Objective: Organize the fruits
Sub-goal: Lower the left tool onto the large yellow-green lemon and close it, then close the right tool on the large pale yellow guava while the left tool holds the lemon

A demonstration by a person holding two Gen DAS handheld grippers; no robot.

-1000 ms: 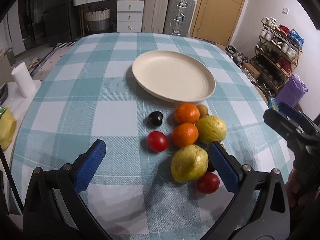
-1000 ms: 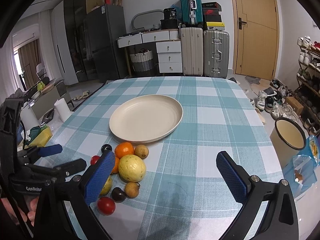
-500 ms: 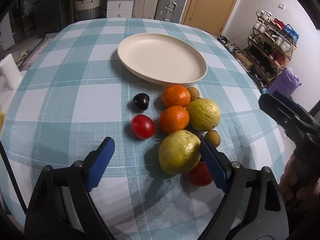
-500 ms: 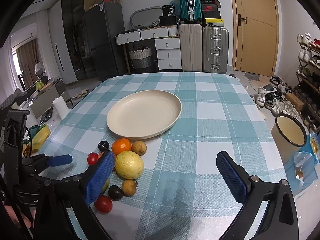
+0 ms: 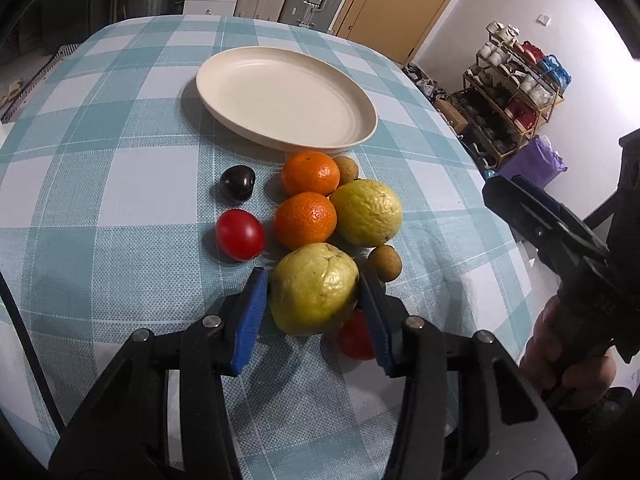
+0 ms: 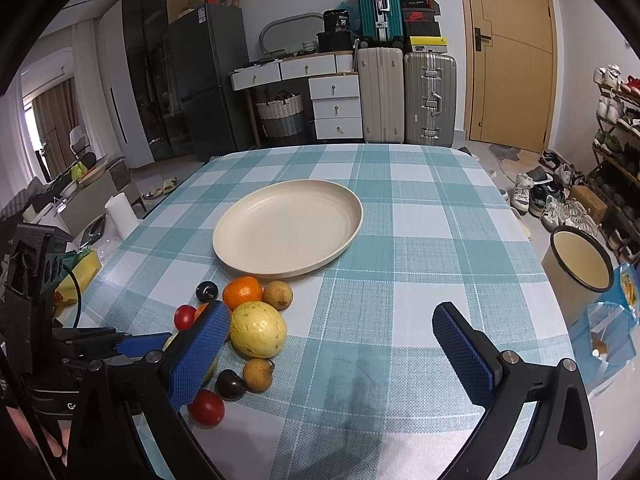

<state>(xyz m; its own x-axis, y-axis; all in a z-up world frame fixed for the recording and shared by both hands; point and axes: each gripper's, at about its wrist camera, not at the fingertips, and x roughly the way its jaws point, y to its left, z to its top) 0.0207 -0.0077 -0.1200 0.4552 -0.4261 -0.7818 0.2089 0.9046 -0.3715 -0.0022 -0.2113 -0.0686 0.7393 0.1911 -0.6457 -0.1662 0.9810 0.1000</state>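
Left tongs (image 5: 314, 294) just closing, pinching near guava (image 5: 314, 288), right tongs (image 6: 332, 350) spread over bare tablecloth (image 6: 400, 264), plate (image 5: 280, 98) empty

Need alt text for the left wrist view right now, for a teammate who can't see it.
The left gripper has just been closing its blue jaws around the nearest yellow-green guava, pads at its sides. Beyond lie two oranges, another guava, tomatoes and an empty cream plate.

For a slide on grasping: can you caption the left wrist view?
Left gripper, jaws just closing, brackets the near yellow-green fruit before the empty plate.
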